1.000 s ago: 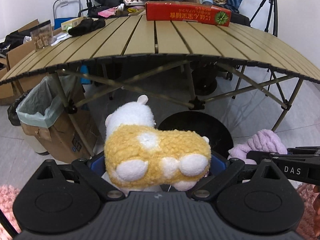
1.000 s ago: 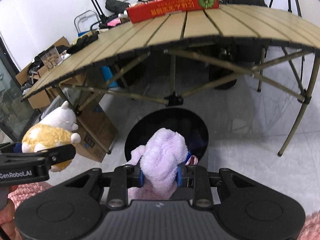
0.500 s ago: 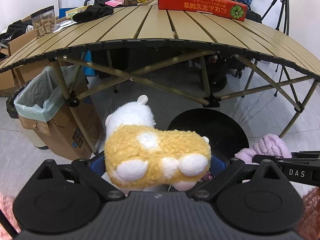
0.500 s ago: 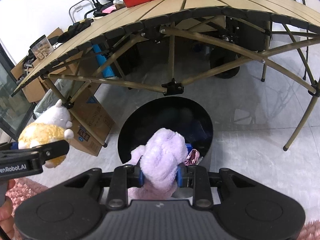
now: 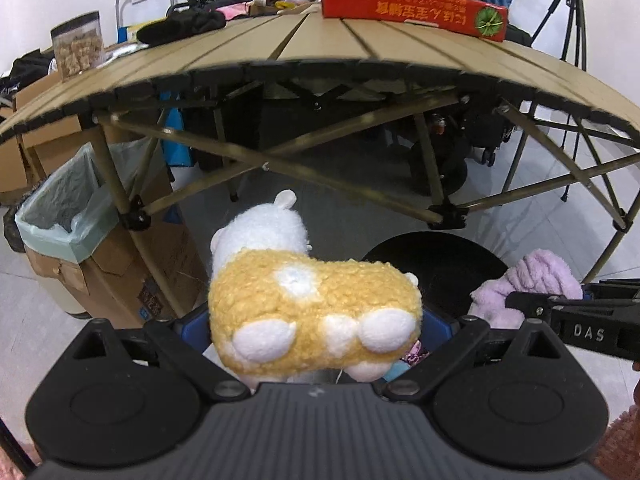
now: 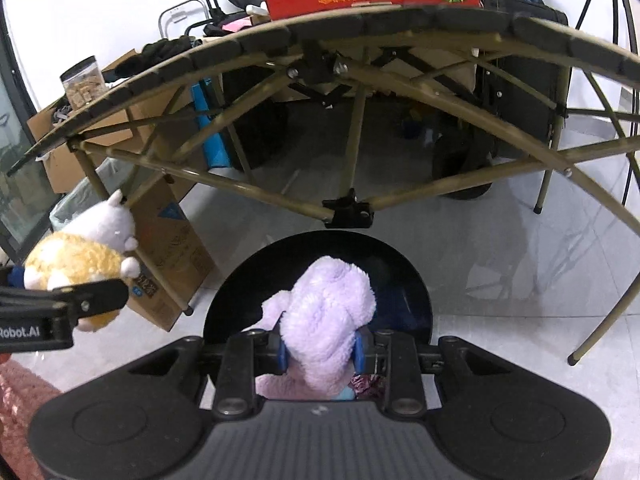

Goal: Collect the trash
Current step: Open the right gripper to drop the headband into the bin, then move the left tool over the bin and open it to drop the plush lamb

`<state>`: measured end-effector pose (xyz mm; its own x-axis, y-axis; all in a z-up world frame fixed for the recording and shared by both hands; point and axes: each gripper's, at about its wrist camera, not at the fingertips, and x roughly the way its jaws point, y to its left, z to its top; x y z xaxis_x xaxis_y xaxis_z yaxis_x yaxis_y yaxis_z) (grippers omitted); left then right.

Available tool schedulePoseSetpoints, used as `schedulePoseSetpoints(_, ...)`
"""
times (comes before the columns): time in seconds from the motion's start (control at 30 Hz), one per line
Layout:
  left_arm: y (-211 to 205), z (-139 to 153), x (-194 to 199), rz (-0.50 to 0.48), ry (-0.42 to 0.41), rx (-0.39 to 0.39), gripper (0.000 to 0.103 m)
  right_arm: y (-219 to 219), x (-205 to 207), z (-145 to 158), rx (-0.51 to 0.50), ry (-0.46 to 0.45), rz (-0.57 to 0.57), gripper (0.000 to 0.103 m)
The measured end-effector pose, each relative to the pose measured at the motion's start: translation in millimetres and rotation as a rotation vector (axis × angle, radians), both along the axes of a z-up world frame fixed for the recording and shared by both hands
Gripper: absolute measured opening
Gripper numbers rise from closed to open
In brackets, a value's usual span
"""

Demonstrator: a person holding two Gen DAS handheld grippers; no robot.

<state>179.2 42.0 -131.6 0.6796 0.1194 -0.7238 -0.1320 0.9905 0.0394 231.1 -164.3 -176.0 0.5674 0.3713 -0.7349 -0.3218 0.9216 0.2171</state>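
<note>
My left gripper [image 5: 316,332] is shut on a yellow and white plush toy [image 5: 312,312], held to the left of a round black bin [image 5: 436,264] on the floor. My right gripper [image 6: 320,350] is shut on a purple plush toy [image 6: 330,320] and holds it over the black bin's [image 6: 240,300] opening. Some wrappers lie inside the bin under the purple toy. The yellow toy also shows at the left of the right wrist view [image 6: 76,264]. The purple toy shows at the right of the left wrist view [image 5: 528,284].
A folding slat table [image 5: 320,44] stands just beyond the bin, its crossed legs [image 6: 348,212] close behind the rim. A red box [image 5: 412,8] lies on it. A cardboard box with a green liner bag [image 5: 68,216] stands at the left. Pink rug [image 6: 20,392] lies below.
Both grippers have dropped lower and moved closer to the table edge and the bin. The purple toy now sits over the bin's opening. Both toys stay gripped.
</note>
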Motion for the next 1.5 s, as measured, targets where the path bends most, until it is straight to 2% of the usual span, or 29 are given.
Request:
schedulePoseSetpoints(0.2,8.1,-15.5,6.4,0.022,0.048,-0.005,0.098,10.1,12.5,-9.7,0.017,-0.006,0.019,0.028)
schedulePoseSetpoints(0.33,9.7,-20.5,7.1,0.037,0.059,0.018,0.098,12.5,16.4,-15.9,0.033,-0.001,0.014,0.029)
schedulePoseSetpoints(0.43,11.6,-21.3,6.8,0.043,0.064,0.016,0.098,11.3,18.9,-19.0,0.042,-0.013,0.003,0.034)
schedulePoseSetpoints(0.53,11.4,-21.4,6.6,0.043,0.061,0.019,0.098,8.7,20.9,-19.8,0.066,-0.006,-0.011,0.051)
schedulePoseSetpoints(0.57,11.4,-21.4,6.8,0.044,0.060,0.020,0.098,8.0,21.0,-19.9,0.069,-0.005,-0.015,0.061)
schedulePoseSetpoints(0.63,11.1,-21.7,7.3,0.046,0.060,0.021,0.098,7.3,19.0,-18.2,0.069,-0.020,-0.016,0.067)
schedulePoseSetpoints(0.67,10.7,-22.1,8.0,0.046,0.062,0.022,0.098,7.0,17.5,-16.7,0.063,-0.033,-0.013,0.076)
schedulePoseSetpoints(0.7,10.3,-22.7,8.8,0.046,0.065,0.023,0.098,7.1,16.5,-15.8,0.051,-0.044,-0.014,0.091)
schedulePoseSetpoints(0.77,8.6,-24.1,10.4,0.044,0.071,0.029,0.098,7.2,15.4,-15.5,0.014,-0.054,-0.025,0.103)
schedulePoseSetpoints(0.97,5.9,-28.2,13.1,0.035,0.086,0.041,0.098,7.4,15.0,-17.7,-0.058,-0.057,-0.036,0.103)
schedulePoseSetpoints(1.5,4.1,-34.0,18.0,0.025,0.110,0.052,0.098,9.6,12.3,-15.1,-0.136,-0.067,-0.031,0.103)
